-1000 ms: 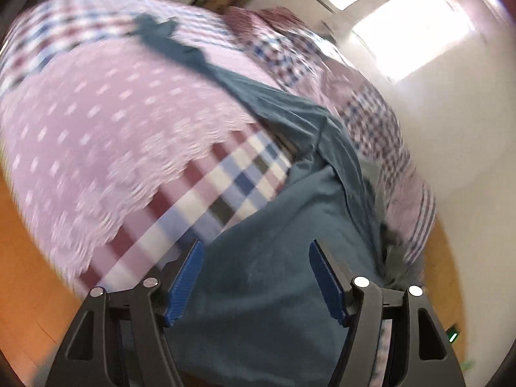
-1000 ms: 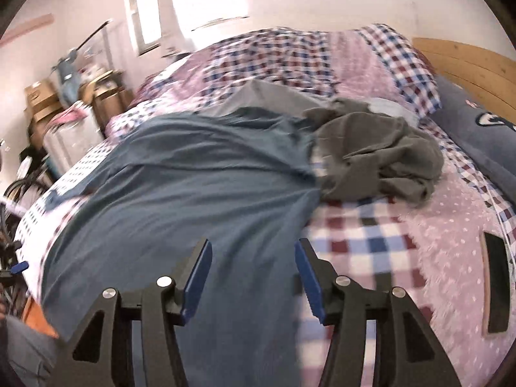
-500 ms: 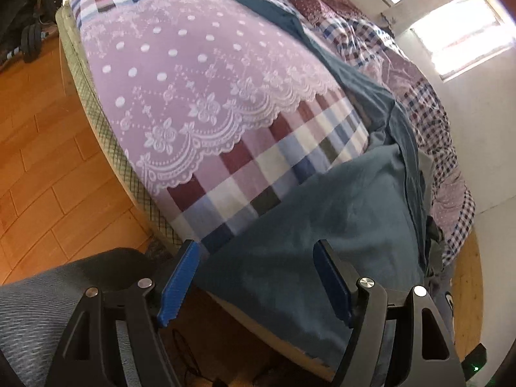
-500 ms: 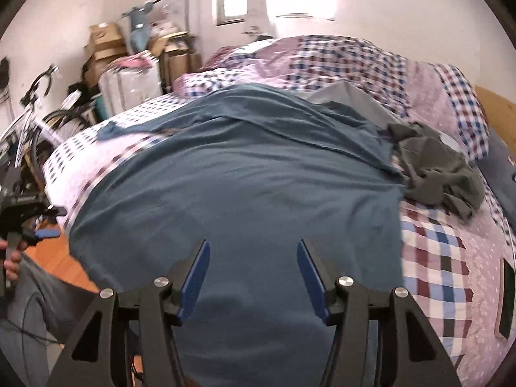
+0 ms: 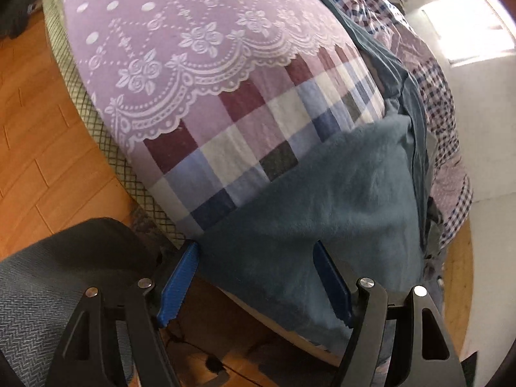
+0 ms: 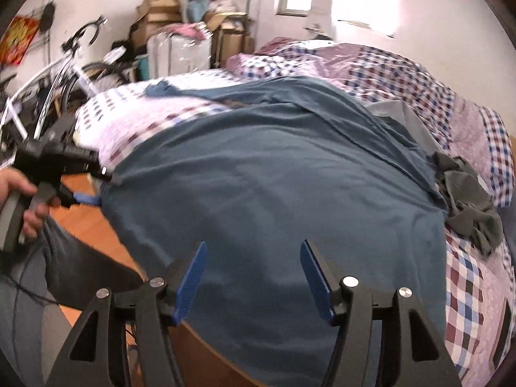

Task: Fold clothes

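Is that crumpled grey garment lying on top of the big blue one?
No, the crumpled grey garment lies on the checked bedspread beside the blue garment, at its far right edge.

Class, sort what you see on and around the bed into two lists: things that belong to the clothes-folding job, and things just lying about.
Belongs to the job:
- blue garment, spread flat on the bed
- crumpled grey garment beside it
- left hand-held gripper, open
- right hand-held gripper, open

Just lying about:
- bicycle
- cardboard boxes
- patchwork bedspread
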{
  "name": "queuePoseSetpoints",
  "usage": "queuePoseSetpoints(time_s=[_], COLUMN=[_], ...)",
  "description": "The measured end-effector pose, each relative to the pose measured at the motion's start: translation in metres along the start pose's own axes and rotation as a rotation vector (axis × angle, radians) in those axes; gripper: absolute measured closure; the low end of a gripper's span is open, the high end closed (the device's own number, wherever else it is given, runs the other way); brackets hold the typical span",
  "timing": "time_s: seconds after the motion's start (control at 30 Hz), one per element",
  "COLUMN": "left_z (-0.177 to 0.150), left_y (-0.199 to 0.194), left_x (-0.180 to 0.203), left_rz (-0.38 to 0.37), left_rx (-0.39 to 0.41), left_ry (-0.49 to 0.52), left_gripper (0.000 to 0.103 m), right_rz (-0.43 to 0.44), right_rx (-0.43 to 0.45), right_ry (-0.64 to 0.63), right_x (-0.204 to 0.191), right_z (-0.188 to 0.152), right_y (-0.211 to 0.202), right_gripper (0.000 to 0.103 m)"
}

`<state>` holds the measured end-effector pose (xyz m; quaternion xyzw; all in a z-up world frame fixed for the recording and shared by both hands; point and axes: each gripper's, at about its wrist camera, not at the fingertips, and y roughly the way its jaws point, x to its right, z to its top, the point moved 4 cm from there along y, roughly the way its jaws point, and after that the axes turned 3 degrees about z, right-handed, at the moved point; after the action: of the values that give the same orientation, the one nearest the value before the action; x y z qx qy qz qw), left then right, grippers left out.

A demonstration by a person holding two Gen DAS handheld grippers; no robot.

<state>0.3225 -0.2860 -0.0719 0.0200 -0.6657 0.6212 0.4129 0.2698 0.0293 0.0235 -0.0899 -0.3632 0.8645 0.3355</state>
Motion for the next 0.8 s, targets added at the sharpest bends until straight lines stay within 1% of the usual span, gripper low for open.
queuePoseSetpoints(time_s=[0.2,0.3,0.43,0.53,0.63,0.67,0.8], left_z=[-0.002,-0.001,-0.003,-0.002,-0.001,0.001,0.005], left_y=[-0.001,-0.006,-0.018,-0.023,-0.030,-0.030,-0.027], left_x=[0.000,0.001,-0.001,0.002,0.006,0.009,0.024], left_rz=[-0.072,-0.121,-0.207,-0.276,-0.355,-0.370,-0.435], left_rx=[-0.042,-0.049,-0.052,-0.053,-0.065,-0.070,-0.097], left_ry=[-0.020,-0.039,-0.067,-0.078,-0.077,-0.073,-0.055], left_gripper=[0.026,0.026,0.026,0.026,0.026,0.026,0.026], right_rz=[0.030,0.051,0.078,0.109,0.136,0.142,0.133], right_rx=[-0.008,-0.010,-0.002,0.016,0.043,0.049,0.069], right_ry=[-0.043,-0.084,-0.151,-0.223,-0.302,-0.324,-0.400], right_x=[-0.026,-0.048,-0.082,-0.117,-0.149,-0.158,-0.183], right_z=[0.001,0.002,0.005,0.011,0.017,0.019,0.021], right_y=[0.011,0.020,0.034,0.049,0.065,0.071,0.093], right_gripper=[0.038,0.037,0.036,0.036,0.035,0.035,0.035])
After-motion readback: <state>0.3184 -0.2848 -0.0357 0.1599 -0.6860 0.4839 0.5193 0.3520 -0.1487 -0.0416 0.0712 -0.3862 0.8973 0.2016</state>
